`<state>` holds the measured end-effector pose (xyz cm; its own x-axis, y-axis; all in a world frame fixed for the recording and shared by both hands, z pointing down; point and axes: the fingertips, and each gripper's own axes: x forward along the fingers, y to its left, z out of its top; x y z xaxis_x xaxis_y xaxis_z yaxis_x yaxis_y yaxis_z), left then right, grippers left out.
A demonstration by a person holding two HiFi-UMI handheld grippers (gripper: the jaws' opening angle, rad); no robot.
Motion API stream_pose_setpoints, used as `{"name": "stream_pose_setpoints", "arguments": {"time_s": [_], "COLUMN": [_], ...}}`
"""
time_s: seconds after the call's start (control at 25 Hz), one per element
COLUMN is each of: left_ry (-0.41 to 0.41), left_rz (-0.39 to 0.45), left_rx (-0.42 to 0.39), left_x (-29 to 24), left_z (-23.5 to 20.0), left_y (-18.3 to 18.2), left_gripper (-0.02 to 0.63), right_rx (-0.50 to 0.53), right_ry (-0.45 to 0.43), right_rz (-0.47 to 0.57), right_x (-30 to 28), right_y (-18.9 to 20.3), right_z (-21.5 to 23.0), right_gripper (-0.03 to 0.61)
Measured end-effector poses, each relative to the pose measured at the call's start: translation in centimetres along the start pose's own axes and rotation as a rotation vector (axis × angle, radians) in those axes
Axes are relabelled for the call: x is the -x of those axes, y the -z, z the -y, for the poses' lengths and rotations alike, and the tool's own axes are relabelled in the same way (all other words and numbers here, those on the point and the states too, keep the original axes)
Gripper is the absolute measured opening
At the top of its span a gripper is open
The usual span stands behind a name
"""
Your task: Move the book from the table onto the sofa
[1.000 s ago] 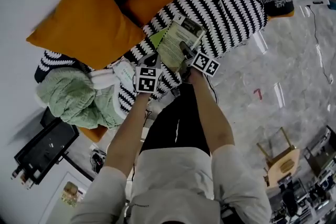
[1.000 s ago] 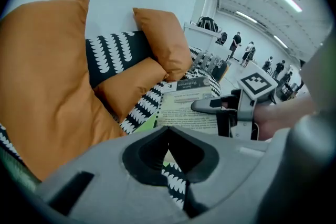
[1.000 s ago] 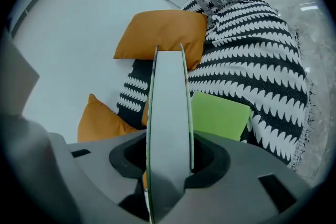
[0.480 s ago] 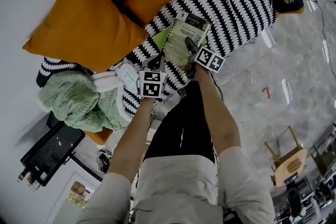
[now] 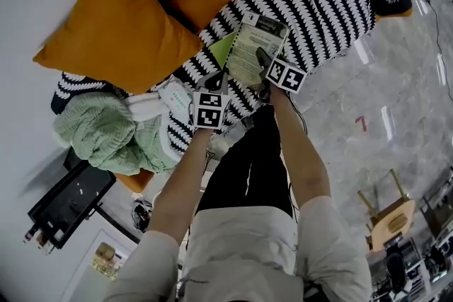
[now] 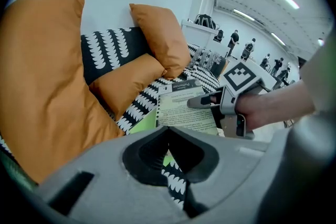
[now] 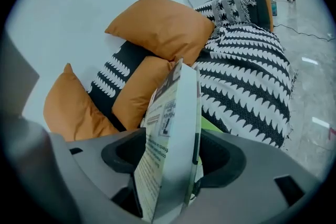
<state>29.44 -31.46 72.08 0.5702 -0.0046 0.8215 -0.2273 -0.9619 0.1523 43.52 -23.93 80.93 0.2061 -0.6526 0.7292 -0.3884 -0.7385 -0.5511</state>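
The book [image 5: 253, 46], pale green with a dark title band, lies on the black-and-white sofa throw [image 5: 322, 7]. It overlaps a bright green booklet [image 5: 221, 49]. My right gripper [image 5: 261, 61] is at the book's near edge. In the right gripper view the book [image 7: 168, 123] stands edge-on between the jaws of this gripper [image 7: 170, 157], with a dark gap at the left pad. These jaws have just been opening, and the book is still between them. My left gripper [image 5: 214, 83] hovers just left of the book, shut and empty. The left gripper view shows the book [image 6: 184, 110] flat under the right gripper [image 6: 207, 101].
Orange cushions [image 5: 120, 28] lean on the sofa back to the left and behind. A green knitted blanket [image 5: 99, 131] and a white packet [image 5: 173, 97] lie at the sofa's left end. A black device [image 5: 67, 201] and a wooden chair [image 5: 386, 216] stand on the floor.
The right gripper has sunk a little towards the sofa with the book, and its wrist has rolled. The left gripper has stayed where it was.
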Motion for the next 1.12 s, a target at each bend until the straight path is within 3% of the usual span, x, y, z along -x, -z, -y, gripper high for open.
{"name": "stream_pose_setpoints", "arguments": {"time_s": [0.56,0.92,1.12], "left_ry": [0.005,-0.006,-0.013], "left_rz": [0.005,0.071,0.11], "left_rx": [-0.032,-0.045,0.033], "left_x": [3.0,6.7,9.4], "left_z": [1.1,2.4,4.0], "left_y": [-1.3,-4.1,-4.9], "left_gripper": [0.009,0.009,0.009], "right_rx": [0.108,0.354,0.489], "right_ry": [0.0,0.018,-0.009], "right_rz": [0.012,-0.027,-0.014], "right_x": [5.1,12.2,16.1], "right_y": [-2.0,-4.1,-4.4], "right_z": [-0.9,-3.0,-6.4], "right_gripper": [0.268,0.268,0.268]}}
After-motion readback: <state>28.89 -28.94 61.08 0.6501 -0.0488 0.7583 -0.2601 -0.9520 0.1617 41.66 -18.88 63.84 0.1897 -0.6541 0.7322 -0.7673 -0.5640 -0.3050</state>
